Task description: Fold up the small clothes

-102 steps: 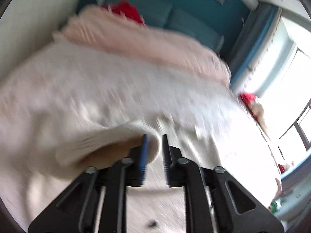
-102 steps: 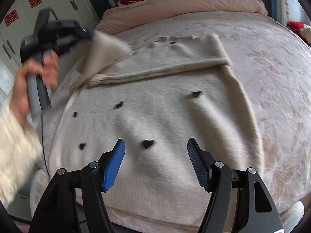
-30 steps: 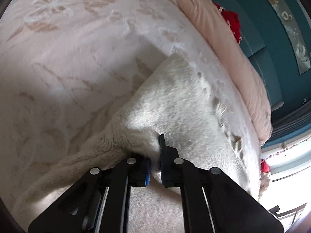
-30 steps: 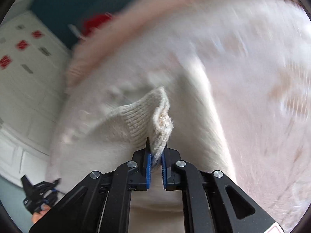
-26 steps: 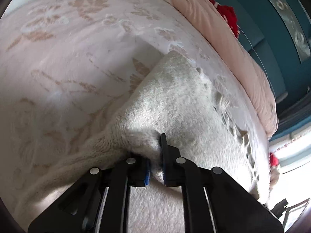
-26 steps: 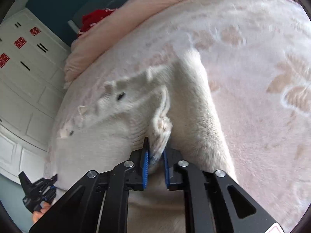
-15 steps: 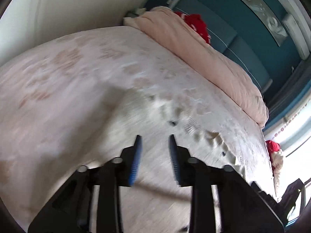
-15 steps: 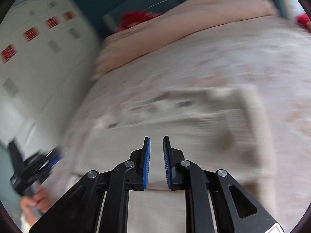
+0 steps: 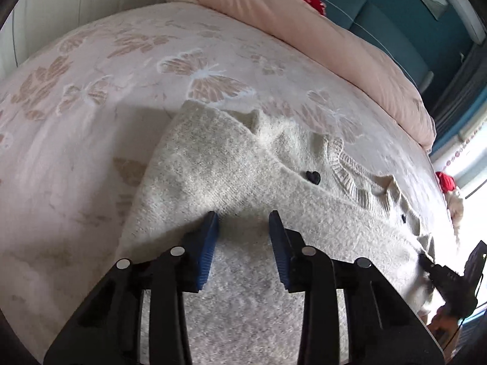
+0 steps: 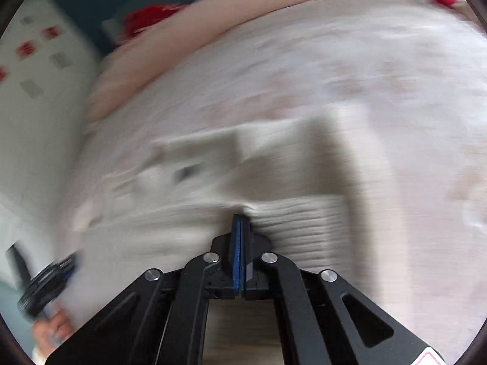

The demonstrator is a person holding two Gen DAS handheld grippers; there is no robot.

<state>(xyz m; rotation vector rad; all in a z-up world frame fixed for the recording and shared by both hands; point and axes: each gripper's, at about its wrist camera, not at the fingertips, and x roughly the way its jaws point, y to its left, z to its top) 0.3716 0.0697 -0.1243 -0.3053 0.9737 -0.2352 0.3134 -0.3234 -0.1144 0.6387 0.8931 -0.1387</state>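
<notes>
1. Left wrist: the left gripper (image 9: 243, 228) hangs just over the sweater (image 9: 243, 164), jaws spread with nothing between them; they have just been closing a little. The sweater lies flat on the bed (image 9: 91, 91), its sleeve folded across the body, so this hand likely waits for a new hold.

2. Right wrist: the view is blurred. The right gripper (image 10: 241, 222) has just closed, its pads pressed together and empty, tips at the ribbed hem (image 10: 304, 222). It seems set to smooth the knit, not lift it.
</notes>
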